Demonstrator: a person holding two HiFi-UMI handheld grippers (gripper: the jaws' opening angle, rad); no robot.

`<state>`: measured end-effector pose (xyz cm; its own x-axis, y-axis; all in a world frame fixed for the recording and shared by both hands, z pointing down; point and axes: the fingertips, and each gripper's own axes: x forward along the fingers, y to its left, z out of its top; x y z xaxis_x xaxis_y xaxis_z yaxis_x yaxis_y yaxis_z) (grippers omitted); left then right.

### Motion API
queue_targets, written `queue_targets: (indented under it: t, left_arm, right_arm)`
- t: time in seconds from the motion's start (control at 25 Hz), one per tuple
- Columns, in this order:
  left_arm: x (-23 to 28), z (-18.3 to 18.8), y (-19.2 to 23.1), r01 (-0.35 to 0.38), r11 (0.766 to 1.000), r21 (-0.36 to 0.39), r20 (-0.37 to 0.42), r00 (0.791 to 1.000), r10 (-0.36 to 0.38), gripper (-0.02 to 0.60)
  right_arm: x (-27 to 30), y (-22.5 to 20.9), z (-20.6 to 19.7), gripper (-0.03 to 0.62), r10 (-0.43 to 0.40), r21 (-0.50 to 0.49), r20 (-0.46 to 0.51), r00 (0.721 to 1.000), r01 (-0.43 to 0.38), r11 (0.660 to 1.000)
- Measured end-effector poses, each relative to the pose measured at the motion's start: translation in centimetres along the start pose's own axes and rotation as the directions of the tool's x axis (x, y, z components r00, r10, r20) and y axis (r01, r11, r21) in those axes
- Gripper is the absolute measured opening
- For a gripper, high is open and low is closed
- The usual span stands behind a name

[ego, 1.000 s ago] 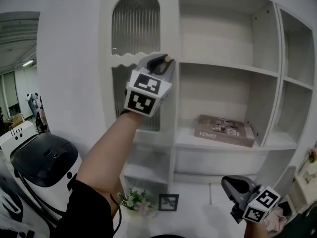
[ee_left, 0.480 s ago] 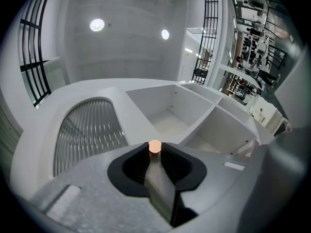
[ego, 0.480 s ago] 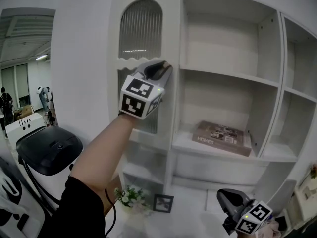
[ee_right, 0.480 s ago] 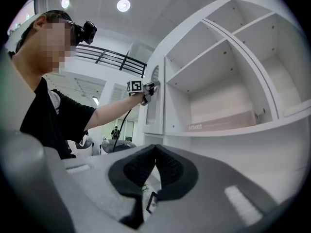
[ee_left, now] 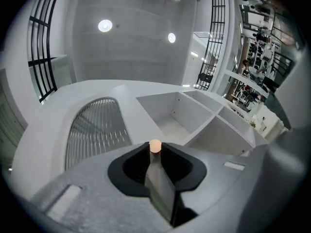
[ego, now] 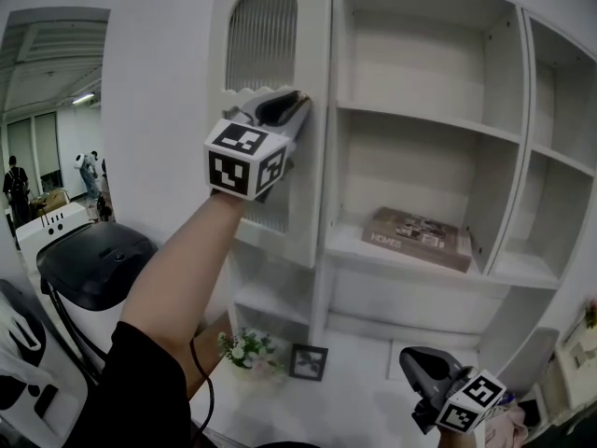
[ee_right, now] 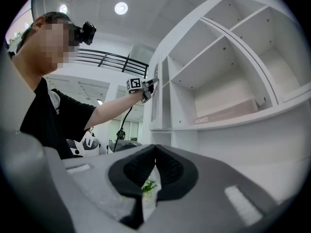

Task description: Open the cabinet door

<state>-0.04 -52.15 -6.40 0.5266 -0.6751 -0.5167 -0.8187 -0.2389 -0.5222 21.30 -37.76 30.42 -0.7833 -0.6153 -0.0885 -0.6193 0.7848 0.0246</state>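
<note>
The white cabinet door, with an arched ribbed-glass panel, stands swung out from the shelving. My left gripper is raised to the door's free edge and is shut on it. In the left gripper view the door's thin edge runs between the jaws, with a small pale knob at their tips, and the glass panel lies to the left. My right gripper hangs low at the bottom right, shut and holding nothing. Its view looks sideways at the shelves, with the jaw tips touching.
Open white shelves fill the right; a flat book lies on the middle shelf. Below the door stand a small flower bunch and a picture frame. A black rounded machine stands at the left.
The door has swung further out toward the left, and my left gripper has gone left with it. The right gripper has sunk lower in the head view.
</note>
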Motion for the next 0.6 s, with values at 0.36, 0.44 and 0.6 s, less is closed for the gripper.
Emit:
queue_targets:
  t: [0.36, 0.44, 0.6]
  left_arm:
    - [-2.0, 1.3, 0.5, 0.057, 0.998, -0.017, 0.035, 0.998, -0.056, 0.074]
    - [-2.5, 1.6, 0.6, 0.072, 0.997, -0.02, 0.045, 0.997, -0.071, 0.074]
    - [-3.5, 2.0, 0.8, 0.105, 0.994, -0.033, 0.06, 0.993, -0.103, 0.074]
  right_arm:
    - [1.0, 2.7, 1.8, 0.002, -0.005, -0.049, -0.016, 1.0, 0.004, 0.999]
    - [1.7, 3.5, 2.1, 0.002, -0.008, -0.057, -0.014, 1.0, 0.007, 0.998]
    - [3.8, 5.6, 2.4, 0.003, 0.003, -0.057, -0.004, 1.0, -0.003, 0.998]
